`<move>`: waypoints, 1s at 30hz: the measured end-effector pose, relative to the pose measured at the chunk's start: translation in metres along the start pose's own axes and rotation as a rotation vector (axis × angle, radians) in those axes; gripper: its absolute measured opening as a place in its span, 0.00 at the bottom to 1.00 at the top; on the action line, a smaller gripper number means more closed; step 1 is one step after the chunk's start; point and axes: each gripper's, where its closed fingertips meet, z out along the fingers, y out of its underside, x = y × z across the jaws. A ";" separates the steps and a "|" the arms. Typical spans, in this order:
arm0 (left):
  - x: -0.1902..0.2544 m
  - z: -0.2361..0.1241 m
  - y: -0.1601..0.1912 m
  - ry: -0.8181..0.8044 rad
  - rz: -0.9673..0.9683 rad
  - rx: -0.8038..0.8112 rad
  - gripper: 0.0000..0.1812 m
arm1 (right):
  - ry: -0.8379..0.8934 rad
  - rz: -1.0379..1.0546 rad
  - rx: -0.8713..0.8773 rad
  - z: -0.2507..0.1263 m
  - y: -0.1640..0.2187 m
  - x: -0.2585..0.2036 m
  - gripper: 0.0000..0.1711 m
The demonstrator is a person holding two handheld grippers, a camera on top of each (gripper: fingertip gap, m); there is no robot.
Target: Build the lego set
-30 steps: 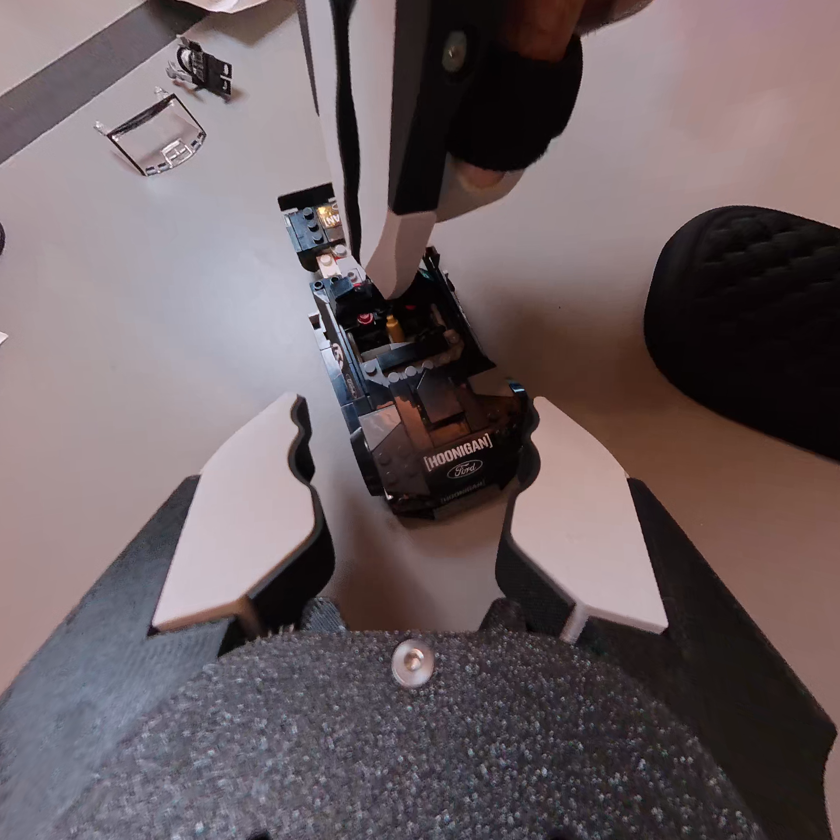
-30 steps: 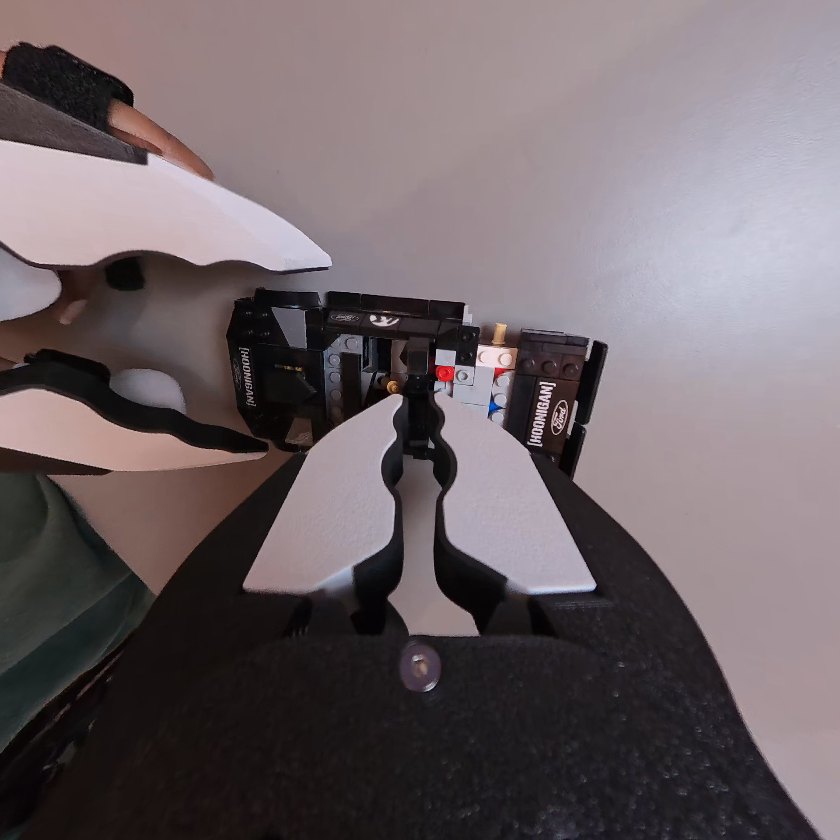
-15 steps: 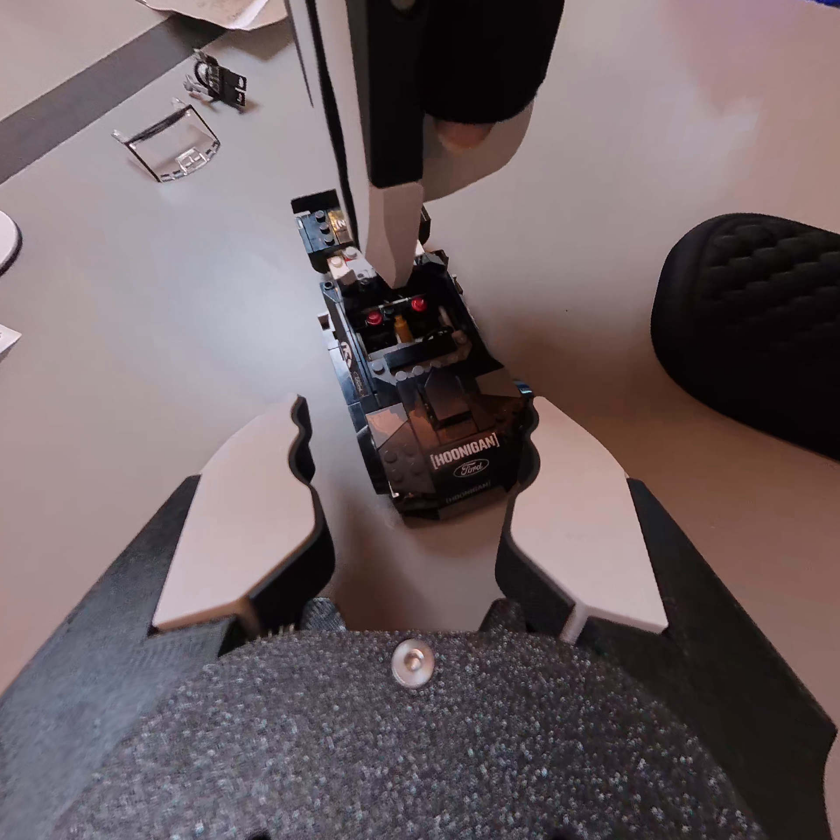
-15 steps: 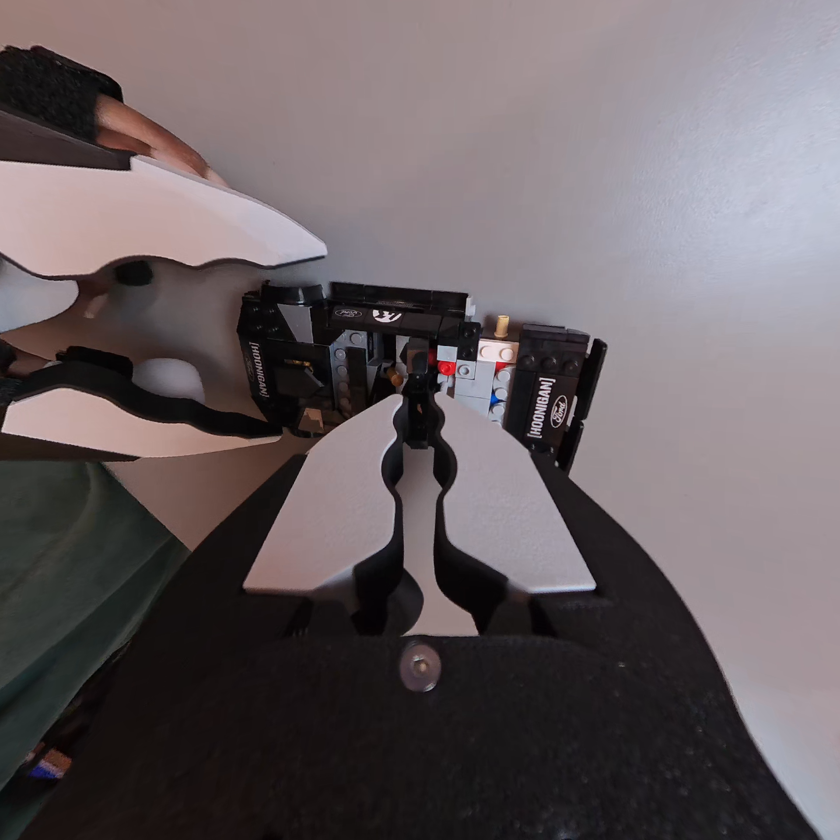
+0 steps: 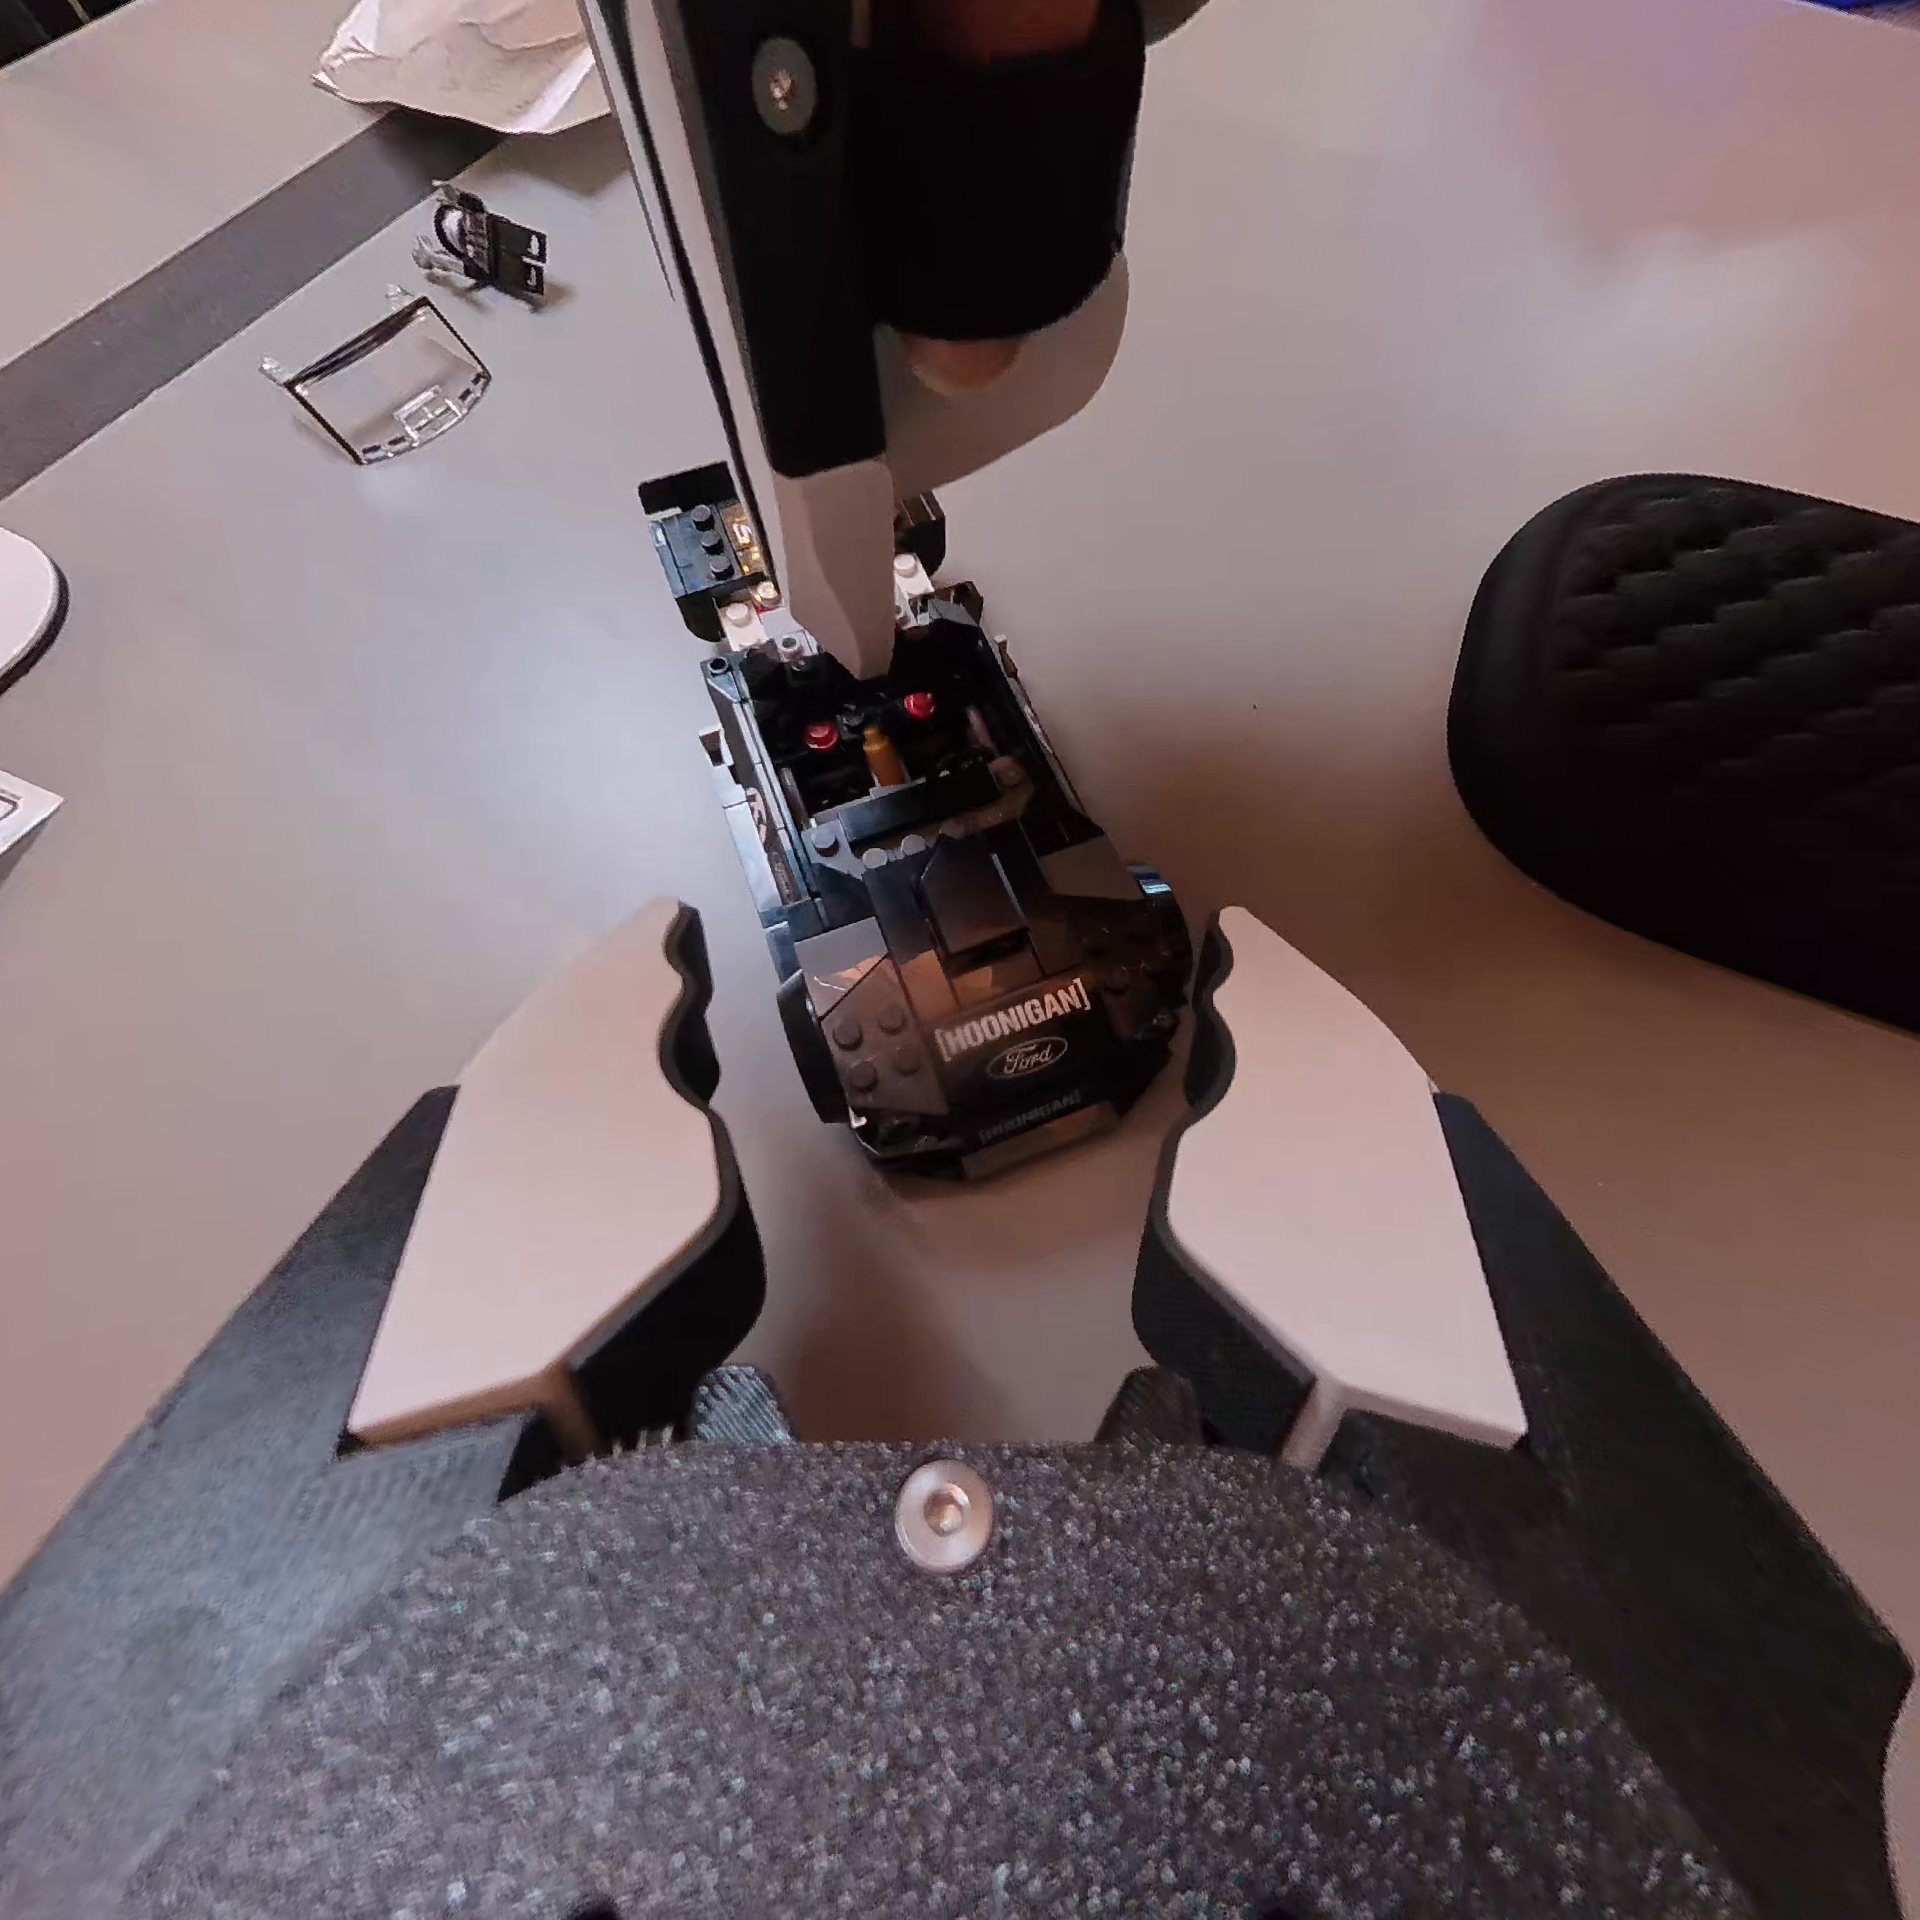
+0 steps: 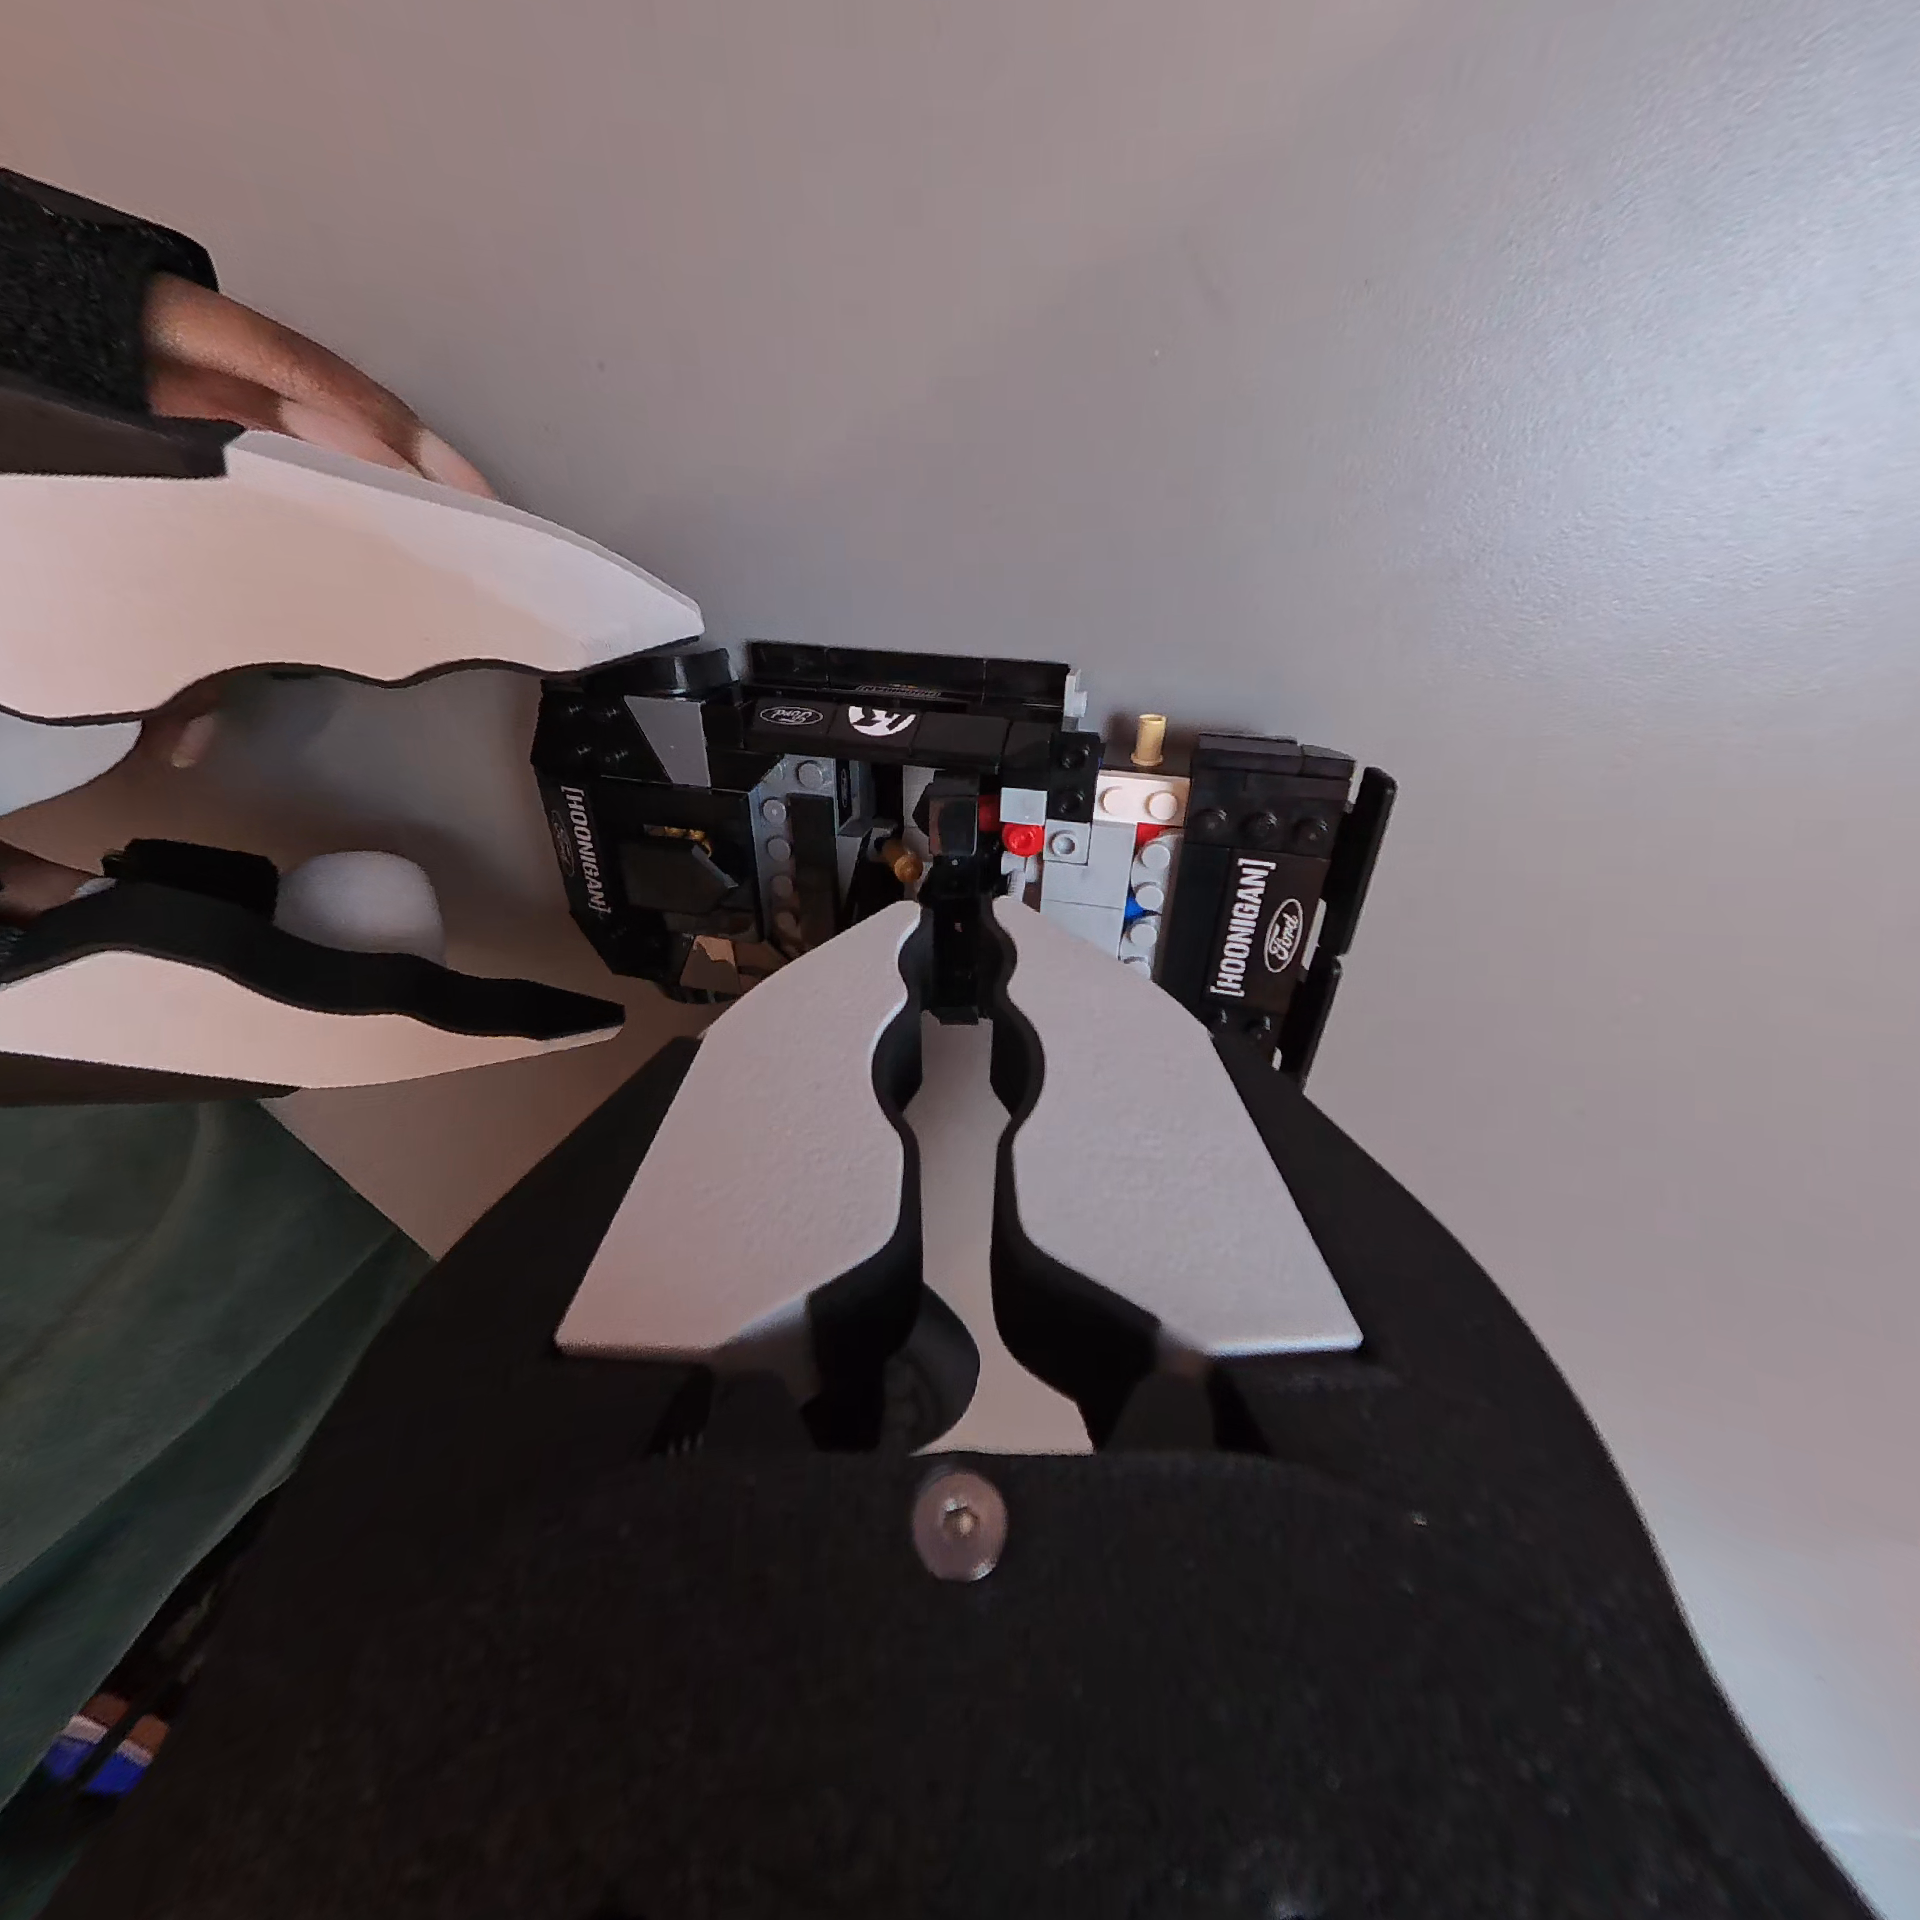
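Left wrist view, lower half: our left gripper (image 5: pixel 951 1023) is spread wide, its fingers flanking the nose of the black lego car (image 5: pixel 935 883); the right-hand fingertip looks to be touching or just beside the front corner, the other apart.

Frame centre: the car sits on the grey table (image 5: pixel 312 831), hood toward us, cockpit open, with two red studs and a gold lever inside. Wheels and roof not fitted.

Right wrist view: our right gripper (image 6: pixel 958 920) pinches a small black piece (image 6: pixel 954 831) and holds it down in the cockpit.

We judge the step to be seating this piece. Next move calls for a straight press while the left braces the body, then release.

Upper left, farther: a clear windshield piece (image 5: pixel 390 390) and a small black part (image 5: pixel 488 244) lie loose, well apart from the car.
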 end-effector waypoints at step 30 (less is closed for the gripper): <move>-0.003 -0.006 -0.003 -0.008 0.016 0.029 0.49 | 0.023 0.043 -0.010 0.004 0.001 0.003 0.04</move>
